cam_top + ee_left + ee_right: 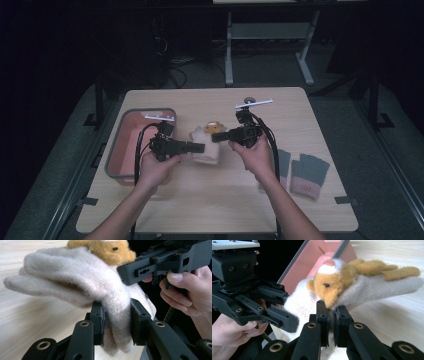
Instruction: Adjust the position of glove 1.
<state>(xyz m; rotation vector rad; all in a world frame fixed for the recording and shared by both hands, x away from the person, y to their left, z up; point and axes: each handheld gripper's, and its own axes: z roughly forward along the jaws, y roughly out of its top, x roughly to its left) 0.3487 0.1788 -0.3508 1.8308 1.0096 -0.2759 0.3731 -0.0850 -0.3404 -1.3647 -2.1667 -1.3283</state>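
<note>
A cream woolly glove (pixel 205 150) with an orange plush animal (pixel 214 127) on it hangs between my two grippers, slightly above the table. My left gripper (pixel 202 148) is shut on the glove (pixel 75 275), and its pads (pixel 100 322) squeeze the thick fabric near the cuff. From the opposite side my right gripper (pixel 216 137) is shut on the glove's edge (pixel 374 290), just under the animal's face (pixel 332 282). In the left gripper view the right gripper's jaw (pixel 150 267) presses into the wool beside the animal (pixel 107 248). The left gripper (pixel 284 320) appears at the left of the right gripper view.
A pink bin with a grey rim (pixel 116 150) stands at the table's left, close behind the left hand; its wall (pixel 317 257) rises beyond the glove. Two grey gloves with pink cuffs (pixel 309 175) lie at the right. Dark floor and a table frame (pixel 229 50) lie past the far edge.
</note>
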